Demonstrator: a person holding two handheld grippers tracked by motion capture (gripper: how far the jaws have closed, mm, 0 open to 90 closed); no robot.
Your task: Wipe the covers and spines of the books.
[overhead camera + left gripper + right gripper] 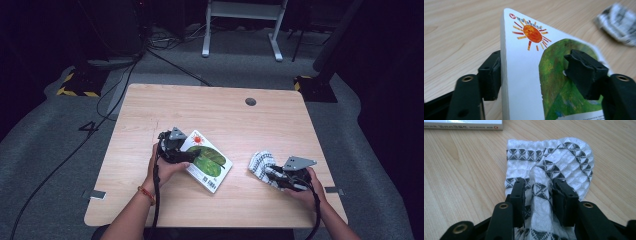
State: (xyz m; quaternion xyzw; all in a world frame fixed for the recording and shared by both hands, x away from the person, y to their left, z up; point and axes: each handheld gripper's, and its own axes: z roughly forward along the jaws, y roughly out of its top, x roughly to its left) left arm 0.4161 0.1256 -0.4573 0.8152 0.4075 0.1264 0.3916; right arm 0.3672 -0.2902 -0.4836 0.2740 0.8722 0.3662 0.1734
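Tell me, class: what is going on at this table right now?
A person at a wooden table holds a two-jaw gripper in each hand. The left gripper is clamped across a corner of a picture book with a sun and a green shape on its cover; one jaw is on the cover, the other under it. The right gripper has pinched a raised fold of a white cloth with a dark pattern, which lies bunched on the table to the book's right.
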